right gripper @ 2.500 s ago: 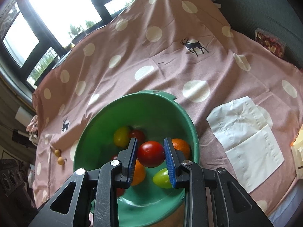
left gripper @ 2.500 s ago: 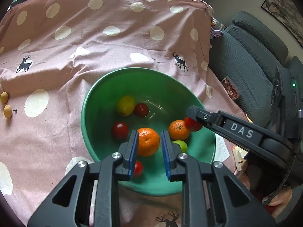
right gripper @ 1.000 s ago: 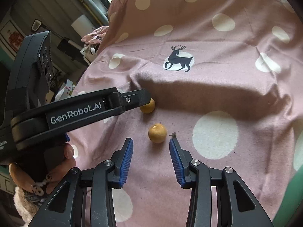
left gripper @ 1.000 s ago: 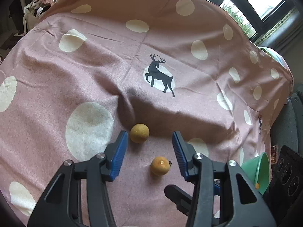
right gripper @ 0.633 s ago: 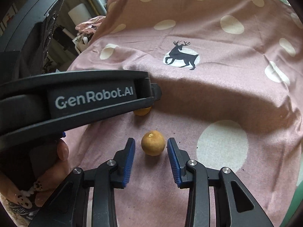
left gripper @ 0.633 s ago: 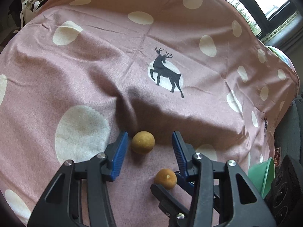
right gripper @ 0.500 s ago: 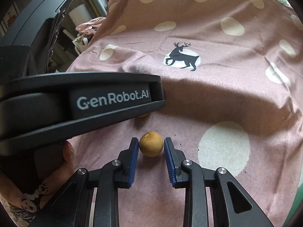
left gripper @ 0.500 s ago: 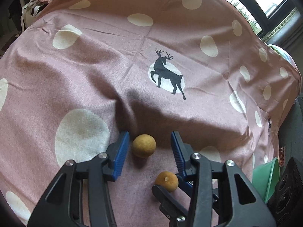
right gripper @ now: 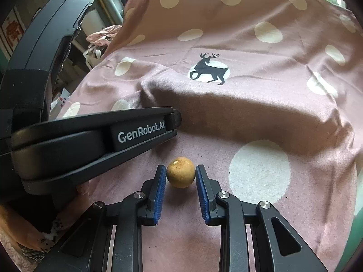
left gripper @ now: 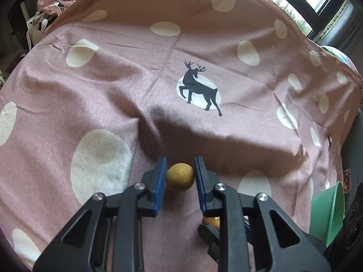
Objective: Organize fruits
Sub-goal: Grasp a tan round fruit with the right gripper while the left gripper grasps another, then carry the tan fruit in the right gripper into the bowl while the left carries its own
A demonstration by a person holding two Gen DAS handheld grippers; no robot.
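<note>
on a pink polka-dot cloth (left gripper: 113,95) over the tabletop, the left gripper (left gripper: 180,176) pinches one small tan fruit (left gripper: 180,176) between its blue pads while the right gripper (right gripper: 181,175) clamps a second tan fruit (right gripper: 181,175) just beside it. a green bowl (left gripper: 333,213) sits at the far right edge.

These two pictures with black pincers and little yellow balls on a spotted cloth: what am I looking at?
No robot here: a person holds a black two-fingered tool in each hand, with a camera on each looking along its blue-padded fingers. One picture is from the left tool, shut on a small round dull-yellow fruit. The other is from the right tool, shut on a small round orange-yellow fruit; the black body beside it is the left tool. Both fruits sit on a pink cloth with cream dots and deer prints. A green plastic bowl waits nearby.
</note>
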